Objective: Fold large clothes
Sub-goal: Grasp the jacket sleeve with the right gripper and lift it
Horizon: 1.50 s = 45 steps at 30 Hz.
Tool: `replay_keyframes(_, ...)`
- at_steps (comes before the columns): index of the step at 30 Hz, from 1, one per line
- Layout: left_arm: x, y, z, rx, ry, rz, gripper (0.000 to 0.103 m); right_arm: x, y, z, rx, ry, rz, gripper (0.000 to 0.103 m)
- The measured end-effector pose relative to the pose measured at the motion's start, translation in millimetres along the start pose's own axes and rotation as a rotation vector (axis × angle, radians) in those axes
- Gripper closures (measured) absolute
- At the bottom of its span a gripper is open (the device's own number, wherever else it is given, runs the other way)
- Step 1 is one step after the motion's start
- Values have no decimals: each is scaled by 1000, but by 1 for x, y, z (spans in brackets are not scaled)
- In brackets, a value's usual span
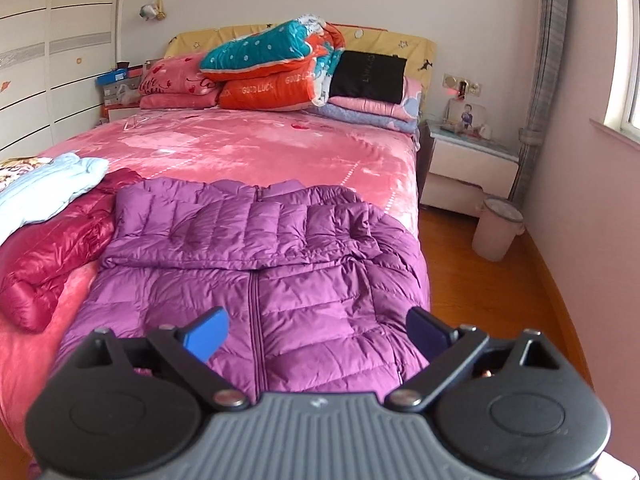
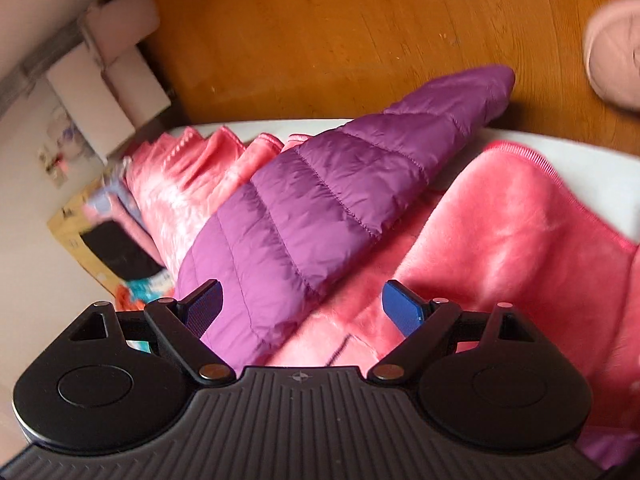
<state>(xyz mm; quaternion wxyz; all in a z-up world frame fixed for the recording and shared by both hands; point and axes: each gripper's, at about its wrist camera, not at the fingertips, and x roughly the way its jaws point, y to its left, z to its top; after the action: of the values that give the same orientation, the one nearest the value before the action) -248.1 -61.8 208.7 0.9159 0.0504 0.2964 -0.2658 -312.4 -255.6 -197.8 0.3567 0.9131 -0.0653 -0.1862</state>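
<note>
pale walls, wooden floor point(image 1: 460, 280), white wardrobe point(image 1: 40, 60), nightstand point(image 1: 468, 168) beside the curtained window point(image 1: 628, 52).

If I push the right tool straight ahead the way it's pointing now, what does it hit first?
Most likely the purple jacket's sleeve, which lies right between the open fingers of the right tool and runs away over the pink blanket. Depth is unclear, so contact may be slightly off-centre.

Left gripper point(image 1: 318, 334): black linkage arms, blue finger pads point(image 1: 208, 336), silver pivot screws, round black side discs, grey ribbed housing with a small emblem. Right gripper point(image 2: 302, 308): identical build, blue pads point(image 2: 402, 308), star-like emblem.
</note>
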Motion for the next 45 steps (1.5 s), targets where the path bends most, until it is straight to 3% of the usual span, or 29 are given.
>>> replay_keyframes(14,48,-6,21,15,54,63,8,60,-29,9,258,-145,-7,0)
replay_keyframes(21,77,8,46,-45,-9,35,7,69,-17,21,232,-171,-19,0)
replay_keyframes(25,88,25,58,-86,-49,30,6,70,17,28,55,-173,-47,3)
replay_keyframes(29,94,51,59,-139,-65,49,5,64,51,27,-124,-208,-58,41)
replay_keyframes(30,95,57,59,-148,-65,53,5,63,58,26,-152,-210,-53,47)
replay_keyframes(34,99,86,51,-177,-56,77,4,55,87,18,-286,-234,-38,56)
replay_keyframes(39,108,125,37,-266,-50,100,4,42,127,-3,-485,-240,-17,59)
replay_keyframes(45,122,160,20,-347,-42,112,4,32,180,-55,-870,-309,-99,60)
